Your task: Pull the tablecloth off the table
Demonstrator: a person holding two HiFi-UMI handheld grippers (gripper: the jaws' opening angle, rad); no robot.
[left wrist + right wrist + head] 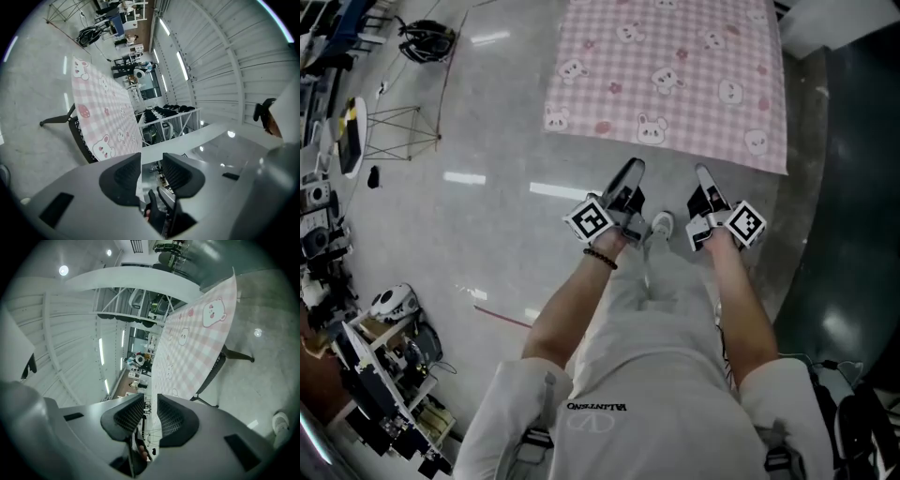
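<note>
Tablecloth (675,75): pink checked with little bear and rabbit prints. It lies spread flat over the table just ahead of the person, its near edge running straight across.
Table: almost all hidden under the cloth. The gripper views show a dark frame edge (79,136) and splayed dark legs (236,354) standing on the floor.
Left gripper (633,169): held out low in front of the body, its tips right at the cloth's near edge, left of the middle.
Left tongs (151,161): a narrow gap between the two dark ribbed pads. A thin pale strip, the cloth seen edge-on, stands in the gap close to the left pad, and the room shows through beside it.
Right gripper (703,173): beside the left one and a little apart from it, also tip-up against the near edge.
Right tongs (151,401): narrower than the left. The cloth (197,343) runs down into the slot as a pale strip with loose threads, and a sliver of daylight is left between the pads.
Marker cubes: one on each gripper, black-and-white squares facing up (589,220) (747,223).
Person: standing in pale clothes with bare forearms, a dark bead bracelet (600,258) on the left wrist, and a light shoe (661,225) showing between the grippers.
Floor (487,216): glossy grey, reflecting the ceiling lights.
Left side of the room: crowded racks and gear (384,375).
</note>
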